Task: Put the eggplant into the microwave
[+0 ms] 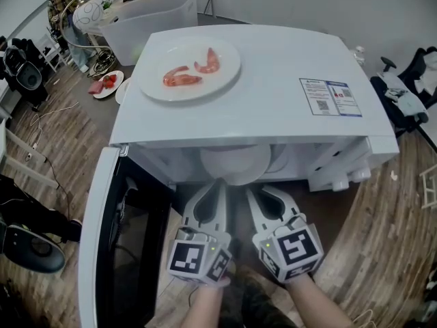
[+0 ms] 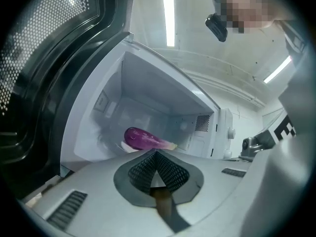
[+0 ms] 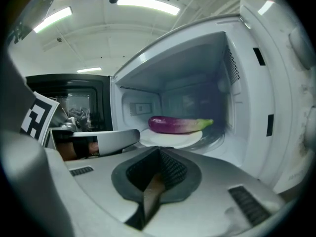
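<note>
L gripper (image 2: 157, 154), R gripper (image 3: 159, 152), both shut, 1 eggplant (image 3: 173, 124) in microwave (image 1: 273, 74)

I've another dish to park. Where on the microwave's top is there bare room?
The microwave top is bare between the shrimp plate and the label sticker, and along its front edge. The far left is crowded by that plate. Inside, the eggplant on its white plate fills most of the floor.
</note>
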Available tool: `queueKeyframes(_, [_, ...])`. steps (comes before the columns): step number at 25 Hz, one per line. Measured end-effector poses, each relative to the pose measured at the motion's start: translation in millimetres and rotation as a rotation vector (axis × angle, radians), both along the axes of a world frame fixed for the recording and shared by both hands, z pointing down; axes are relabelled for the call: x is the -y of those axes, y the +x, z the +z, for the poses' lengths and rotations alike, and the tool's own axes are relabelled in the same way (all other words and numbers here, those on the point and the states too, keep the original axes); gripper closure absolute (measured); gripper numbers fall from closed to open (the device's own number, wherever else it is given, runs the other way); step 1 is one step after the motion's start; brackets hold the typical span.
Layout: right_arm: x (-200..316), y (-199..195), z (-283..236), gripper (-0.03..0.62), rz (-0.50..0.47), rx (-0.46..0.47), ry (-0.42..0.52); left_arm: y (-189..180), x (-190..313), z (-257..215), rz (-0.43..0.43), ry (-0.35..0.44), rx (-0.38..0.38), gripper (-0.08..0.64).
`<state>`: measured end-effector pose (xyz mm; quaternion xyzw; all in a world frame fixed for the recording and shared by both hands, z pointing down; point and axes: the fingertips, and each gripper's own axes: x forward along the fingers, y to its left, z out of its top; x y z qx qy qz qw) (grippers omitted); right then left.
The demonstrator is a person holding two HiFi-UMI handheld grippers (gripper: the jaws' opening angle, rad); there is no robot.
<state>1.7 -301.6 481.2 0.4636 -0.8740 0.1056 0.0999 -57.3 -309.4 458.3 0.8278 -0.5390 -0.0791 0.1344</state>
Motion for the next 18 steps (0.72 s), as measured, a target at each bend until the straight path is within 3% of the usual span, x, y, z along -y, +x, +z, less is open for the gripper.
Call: queueKeyframes(18, [22, -9, -1, 0.589, 0.032, -0.005, -0.018, -1, 20, 2, 0.031, -0.052, 0.025, 0.558])
